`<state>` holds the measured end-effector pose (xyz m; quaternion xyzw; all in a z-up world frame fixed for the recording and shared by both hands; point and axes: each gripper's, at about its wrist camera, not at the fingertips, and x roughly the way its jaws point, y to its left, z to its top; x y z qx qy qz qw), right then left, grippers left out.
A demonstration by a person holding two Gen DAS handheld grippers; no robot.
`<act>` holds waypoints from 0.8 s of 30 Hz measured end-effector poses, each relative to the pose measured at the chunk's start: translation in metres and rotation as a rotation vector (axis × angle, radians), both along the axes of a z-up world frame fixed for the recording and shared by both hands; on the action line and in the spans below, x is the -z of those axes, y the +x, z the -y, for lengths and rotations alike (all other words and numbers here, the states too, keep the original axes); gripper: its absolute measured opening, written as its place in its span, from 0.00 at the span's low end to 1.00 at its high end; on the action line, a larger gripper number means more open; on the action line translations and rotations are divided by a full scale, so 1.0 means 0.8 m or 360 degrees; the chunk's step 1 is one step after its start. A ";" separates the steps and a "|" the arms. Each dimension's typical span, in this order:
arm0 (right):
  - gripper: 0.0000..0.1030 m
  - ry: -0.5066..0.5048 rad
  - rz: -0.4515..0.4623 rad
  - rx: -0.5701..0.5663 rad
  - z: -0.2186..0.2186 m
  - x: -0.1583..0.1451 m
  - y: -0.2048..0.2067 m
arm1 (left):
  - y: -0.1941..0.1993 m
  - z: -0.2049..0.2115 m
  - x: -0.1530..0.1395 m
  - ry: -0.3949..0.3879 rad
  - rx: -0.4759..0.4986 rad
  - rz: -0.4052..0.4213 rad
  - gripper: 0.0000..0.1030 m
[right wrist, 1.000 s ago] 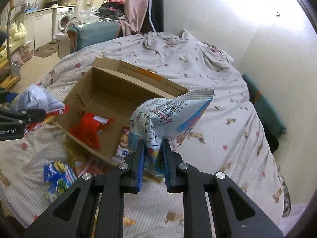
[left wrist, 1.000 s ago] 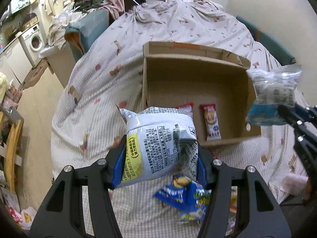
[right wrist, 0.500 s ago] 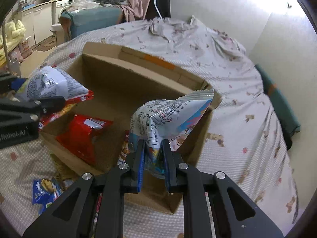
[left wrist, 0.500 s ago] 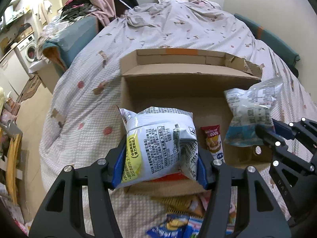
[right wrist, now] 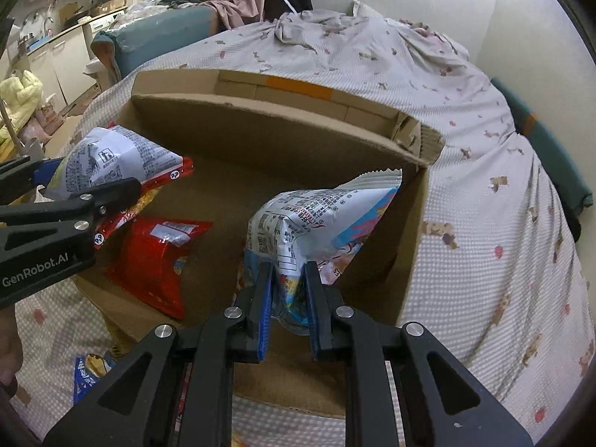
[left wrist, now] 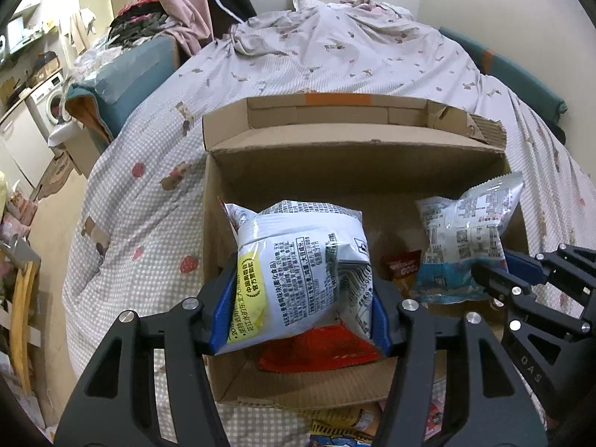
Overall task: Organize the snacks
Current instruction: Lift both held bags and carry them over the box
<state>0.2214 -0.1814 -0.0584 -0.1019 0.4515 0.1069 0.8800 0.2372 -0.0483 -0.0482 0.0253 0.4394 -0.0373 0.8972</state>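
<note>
The left gripper is clamped on a puffy white snack bag with a yellow round label and dense black Chinese print, too small to read; its blue-padded fingers press the bag's sides, and the bag hangs over the near left part of an open cardboard box. The right gripper pinches the lower corner of a white and blue snack bag, also covered in small Chinese print, held over the box's right side. The left gripper's body reads "GenRobot.AI" in the right wrist view. Inside the box lie a red packet and a small red and yellow sachet with partly hidden lettering. The box sits on a bed with a checked quilt. More snack packets lie on the quilt just in front of the box. A washing machine stands far left.
</note>
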 end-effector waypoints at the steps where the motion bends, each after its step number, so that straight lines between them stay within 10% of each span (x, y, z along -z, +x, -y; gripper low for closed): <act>1: 0.17 0.0000 -0.0004 0.0004 0.000 0.001 0.000 | 0.001 -0.001 0.002 -0.0006 -0.0002 -0.0010 0.54; 24: 0.17 0.0072 -0.0025 0.0030 0.010 0.003 0.006 | -0.004 0.001 -0.001 0.0025 0.0006 0.0032 0.57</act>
